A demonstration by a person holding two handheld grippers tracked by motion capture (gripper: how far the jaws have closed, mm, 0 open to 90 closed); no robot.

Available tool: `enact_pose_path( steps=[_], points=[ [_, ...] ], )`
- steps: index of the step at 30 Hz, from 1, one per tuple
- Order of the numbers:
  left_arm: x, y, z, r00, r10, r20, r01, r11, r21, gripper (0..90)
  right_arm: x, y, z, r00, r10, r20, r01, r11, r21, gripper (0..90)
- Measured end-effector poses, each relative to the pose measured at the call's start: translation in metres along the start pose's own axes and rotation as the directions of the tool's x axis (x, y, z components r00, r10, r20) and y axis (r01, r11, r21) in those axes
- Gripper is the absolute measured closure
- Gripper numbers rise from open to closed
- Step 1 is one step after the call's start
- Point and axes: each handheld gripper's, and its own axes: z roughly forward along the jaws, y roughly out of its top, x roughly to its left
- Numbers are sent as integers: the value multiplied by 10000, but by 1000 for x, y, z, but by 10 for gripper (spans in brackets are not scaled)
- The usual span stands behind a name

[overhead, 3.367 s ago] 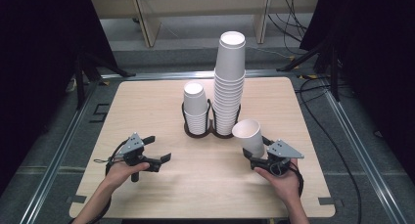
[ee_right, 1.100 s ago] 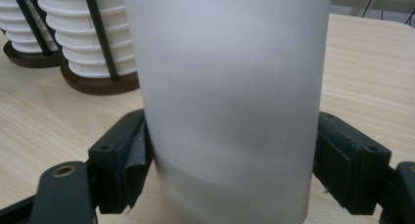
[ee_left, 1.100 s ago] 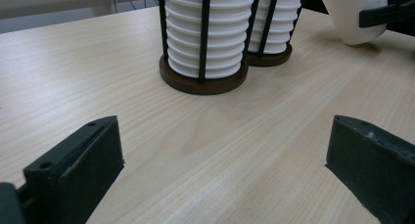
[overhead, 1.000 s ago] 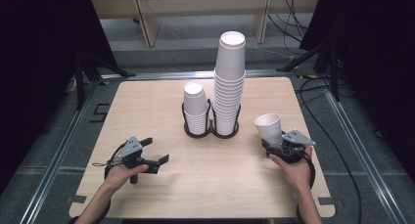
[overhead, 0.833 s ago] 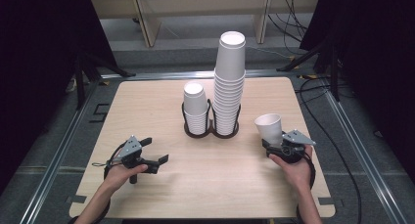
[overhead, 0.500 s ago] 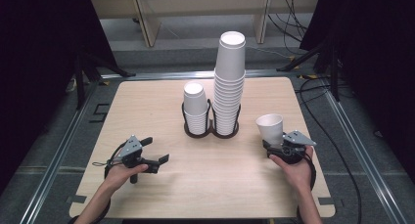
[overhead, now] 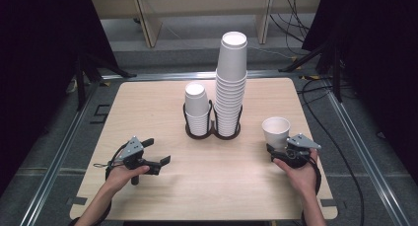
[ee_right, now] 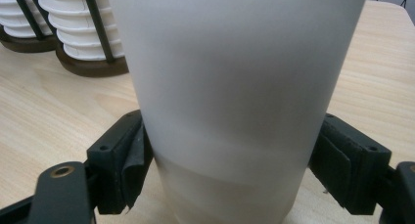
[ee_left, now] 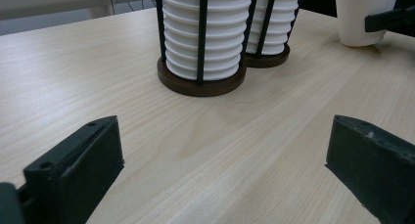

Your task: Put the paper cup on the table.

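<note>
The right gripper (overhead: 277, 150) has its jaws on either side of a white paper cup (overhead: 276, 131), low on its wall. The cup stands upright, mouth up, at the lower right of the high view, on the wooden table (overhead: 148, 102). In the right gripper view the left pad presses the cup (ee_right: 235, 106) and the right pad sits against it or just off it. The jaws have just been opening a little with the cup between them, so I judge the cup is being set down, the grip near the base leaving its rim free.

The left gripper (overhead: 157, 164) rests at the lower left, jaws wide apart and empty, pointing towards the middle.

At the centre stands a dark two-ring cup holder (overhead: 212, 130) with a short cup stack (overhead: 196, 110) and a tall cup stack (overhead: 230, 83). The tall one lies nearest the held cup, just to its left and above. Bare table lies between the grippers.
</note>
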Motion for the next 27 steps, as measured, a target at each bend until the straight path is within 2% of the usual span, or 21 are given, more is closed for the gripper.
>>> enact_pose_path(
  steps=[9, 10, 11, 12, 15, 16, 17, 18, 19, 20, 21, 23, 24, 25, 27],
  points=[
    [0, -1, 1, 9999, 29, 123, -28, 10000, -49, 0, -1, -6, -8, 9999, -52, 113, 50, 9998, 214, 203],
    [1, -1, 1, 9999, 74, 124, -73, 10000, -44, 0, 2, -6, -10, 9993, 355, 119, -358, 9988, 332, 202],
    [0, -2, 2, 9999, 29, 140, -28, 10000, -70, 0, 2, -6, -11, 9994, 338, 98, -342, 9985, 432, 196],
    [1, -2, 2, 9999, 33, 130, -32, 10000, -70, 0, 0, -6, -10, 9999, -73, 133, 69, 9996, 265, 189],
    [1, -2, 0, 10000, -29, 26, 29, 10000, -32, 0, 1, -7, -13, 9997, -36, 254, 30, 9997, 232, 155],
    [1, -1, 0, 10000, -55, -1, 55, 9999, -100, 0, 1, -7, -14, 9995, 160, 276, -167, 9996, 242, 151],
    [3, -1, -1, 10000, -70, 70, 71, 9998, -173, 0, 1, -7, -16, 9995, 112, 304, -120, 9996, 255, 151],
    [3, 0, -2, 10000, -68, -38, 67, 9999, -103, 0, 0, -7, -18, 9994, 54, 330, -60, 9998, 177, 151],
    [3, 0, -3, 10000, -65, -59, 65, 9999, -112, 0, 3, -8, -21, 9982, 472, 368, -482, 9984, 287, 150],
    [4, 0, -3, 9999, -114, -53, 114, 9998, -142, 0, 0, -8, -22, 9993, 111, 362, -117, 9998, 176, 150],
    [4, 0, -2, 9999, -161, -5, 161, 9995, -283, 0, -1, -8, -24, 9994, 30, 344, -35, 9999, 144, 151],
    [5, -1, -3, 9998, -179, -49, 177, 9995, -270, 0, 0, -11, -29, 9992, 154, 380, -160, 9998, 148, 151],
    [5, -1, -3, 9998, -199, -66, 197, 9994, -268, 0, 2, -12, -31, 9986, 414, 338, -422, 9988, 245, 150],
    [6, -1, -3, 9998, -203, -18, 202, 9993, -313, 0, 0, -12, -33, 9995, -2, 330, -2, 9999, 138, 151],
    [6, -2, -3, 9998, -216, -47, 214, 9992, -339, 0, 2, -14, -38, 9993, 149, 348, -153, 9998, 108, 150]
  ],
)
